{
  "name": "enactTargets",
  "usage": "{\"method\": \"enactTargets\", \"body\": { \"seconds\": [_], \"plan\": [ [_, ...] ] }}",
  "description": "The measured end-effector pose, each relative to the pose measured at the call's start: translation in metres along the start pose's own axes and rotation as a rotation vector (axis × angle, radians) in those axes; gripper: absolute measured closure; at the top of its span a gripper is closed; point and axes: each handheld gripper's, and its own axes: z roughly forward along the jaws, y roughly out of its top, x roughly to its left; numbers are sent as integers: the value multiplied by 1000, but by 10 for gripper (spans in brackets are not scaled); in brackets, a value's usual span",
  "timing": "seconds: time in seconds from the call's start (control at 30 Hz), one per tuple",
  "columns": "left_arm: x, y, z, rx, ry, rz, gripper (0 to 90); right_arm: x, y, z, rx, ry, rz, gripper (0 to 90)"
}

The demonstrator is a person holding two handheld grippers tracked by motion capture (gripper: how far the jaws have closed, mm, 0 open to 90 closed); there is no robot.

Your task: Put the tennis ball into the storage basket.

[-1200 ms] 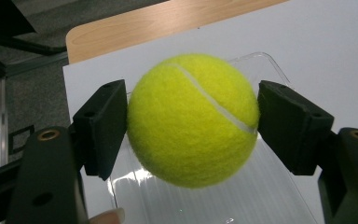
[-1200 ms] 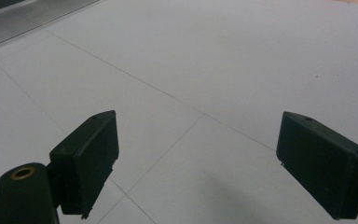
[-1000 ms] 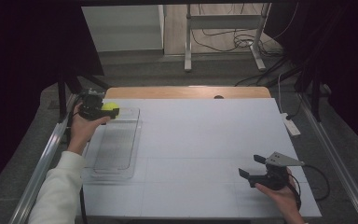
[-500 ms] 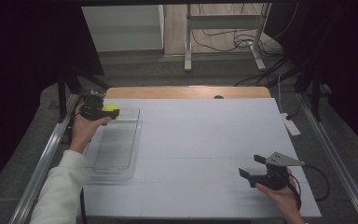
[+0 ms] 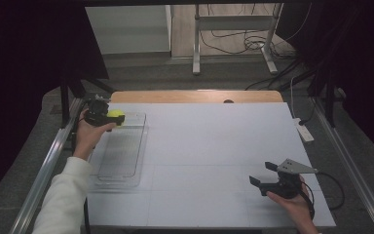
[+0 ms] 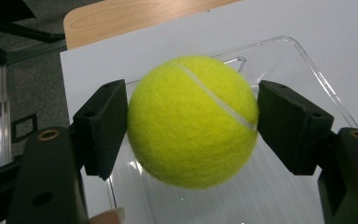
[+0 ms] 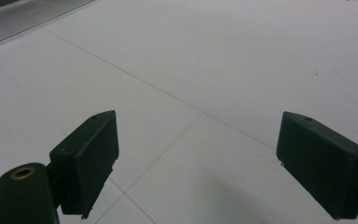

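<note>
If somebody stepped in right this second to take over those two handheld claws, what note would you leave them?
Left gripper: shut on the tennis ball, held in the air over the far end of the clear tray.
Right gripper: open, holding nothing, low over the white table near its front right corner.
Done: ball picked up and brought above the tray.
Left: probably lower the ball into the tray and let go.

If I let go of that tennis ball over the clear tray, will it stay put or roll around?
The tennis ball is round and fuzzy, clamped between the left gripper pads, so it would probably bounce a little and roll. The clear tray has raised walls, which would likely keep it in. The felt looks grippy, so it seems unlikely to slip before release.
</note>
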Motion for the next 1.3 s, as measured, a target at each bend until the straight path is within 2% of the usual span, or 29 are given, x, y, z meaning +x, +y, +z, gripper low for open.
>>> {"method": "enactTargets", "body": {
  "seconds": [0.63, 1.3],
  "plan": [
    [3, -8, 12, 31, 5, -9, 276, 0, 0, 1, 5, 0, -1, 127],
    [-2, -10, 27, 74, 22, -4, 277, 0, -1, 0, 2, 0, -1, 127]
  ]
}}
